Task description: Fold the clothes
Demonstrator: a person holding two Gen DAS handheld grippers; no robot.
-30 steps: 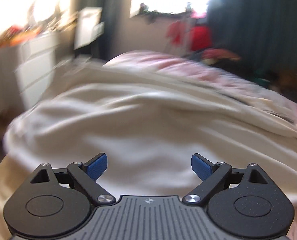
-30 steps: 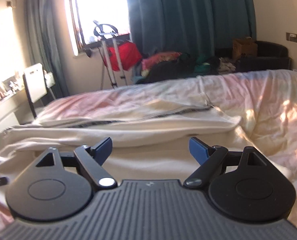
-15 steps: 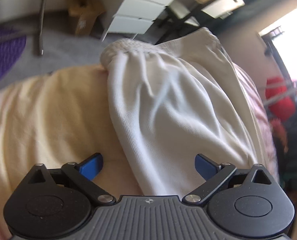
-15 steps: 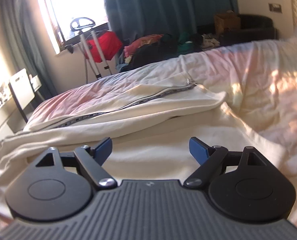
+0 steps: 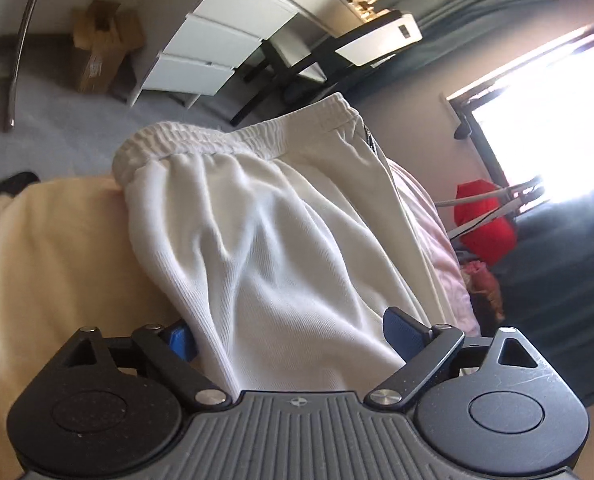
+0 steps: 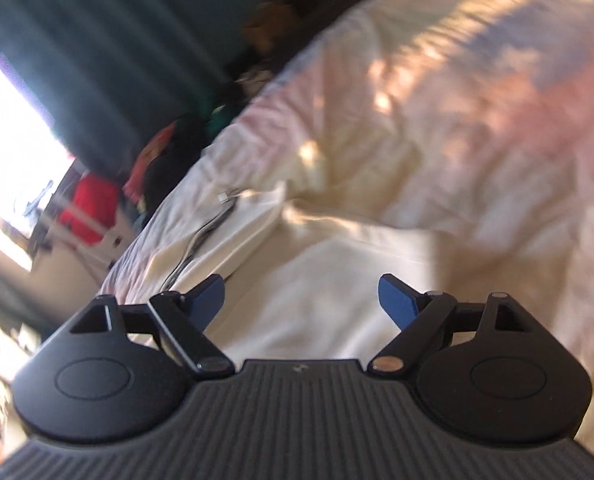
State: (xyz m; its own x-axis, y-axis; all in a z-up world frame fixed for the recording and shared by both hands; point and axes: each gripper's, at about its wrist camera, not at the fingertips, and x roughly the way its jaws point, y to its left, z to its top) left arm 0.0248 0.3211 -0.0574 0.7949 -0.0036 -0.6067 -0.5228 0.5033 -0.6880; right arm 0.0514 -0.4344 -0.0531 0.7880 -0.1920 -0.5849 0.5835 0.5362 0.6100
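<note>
Since a second ago both views have tipped over sideways: the left gripper (image 5: 289, 338) has swung from looking across the bed to looking along the white ribbed-cotton trousers with a gathered elastic waistband (image 5: 281, 240), and it now sits low at their near end. Its blue fingers (image 5: 401, 336) have just been closing a little from their widest, and a fold of the white cloth now lies between them; the left finger is partly hidden behind that fold, while the right one stands just off the cloth, so they are still apart and not clamped. The right gripper (image 6: 301, 300) has rolled the same way and its picture is smeared, so it seems to be on the move; its fingers (image 6: 395, 300) stand wide apart with nothing held, over the cream-white cloth at the other end of the garment, near the dark side stripe (image 6: 201, 236). The trousers lie stretched along the pale yellow and pink bedcover (image 5: 49, 264), waistband towards the white chest of drawers (image 5: 213, 52). This reads as both hands lining up at the garment's long edge to take hold for a fold; no grip is made yet.
</note>
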